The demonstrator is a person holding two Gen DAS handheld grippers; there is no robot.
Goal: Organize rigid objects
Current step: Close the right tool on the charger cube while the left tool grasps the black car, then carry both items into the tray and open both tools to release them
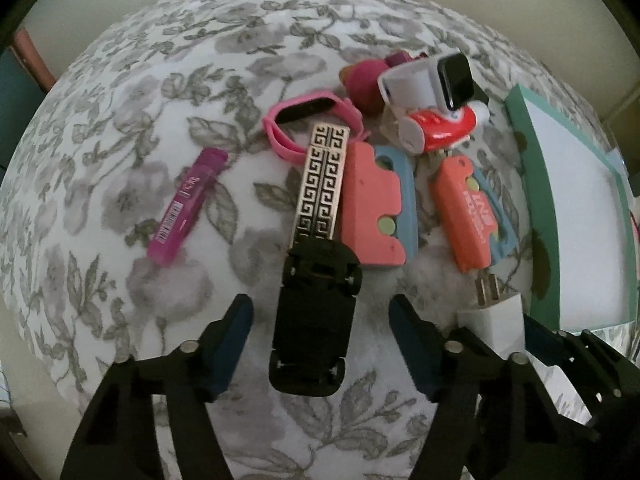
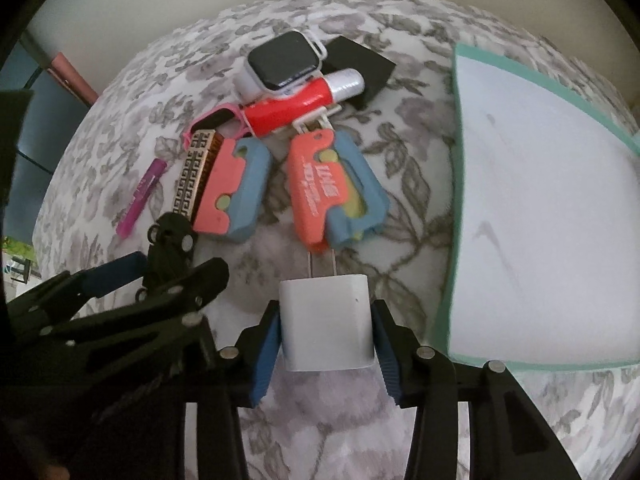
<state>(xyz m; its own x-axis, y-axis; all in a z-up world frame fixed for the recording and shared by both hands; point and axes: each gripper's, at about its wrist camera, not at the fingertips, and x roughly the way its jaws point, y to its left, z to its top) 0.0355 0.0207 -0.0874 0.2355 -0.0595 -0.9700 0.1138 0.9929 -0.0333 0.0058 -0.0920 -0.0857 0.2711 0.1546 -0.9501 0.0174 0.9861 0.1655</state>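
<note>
white plastic, smooth and boxy: the charger [image 2: 326, 322] sits clamped between the 2 blue pads of my right gripper [image 2: 325, 344], its 2 metal prongs pointing away from me. my left gripper [image 1: 322, 346] is spread wide with nothing in it, its ribbed blue pads [image 1: 230, 346] either side of a black toy car [image 1: 314, 320] that lies between them, touched by neither.

beyond, on a soft grey-and-white floral cloth [image 1: 120, 168], a metal bar with a greek-key pattern [image 1: 320, 184] meets the car's far end. just beside it lie 2 coral-and-blue cases [image 2: 236, 190], then a pink band [image 1: 296, 120], a red tube [image 2: 294, 110] and a white smartwatch [image 2: 282, 62] piled together. a purple tube [image 1: 186, 206] lies apart to my left. a teal-rimmed white tray [image 2: 532, 208] is cut off at my right. a pale wall rises behind; the black slab [image 2: 360, 70] past the watch is hard to make out.
</note>
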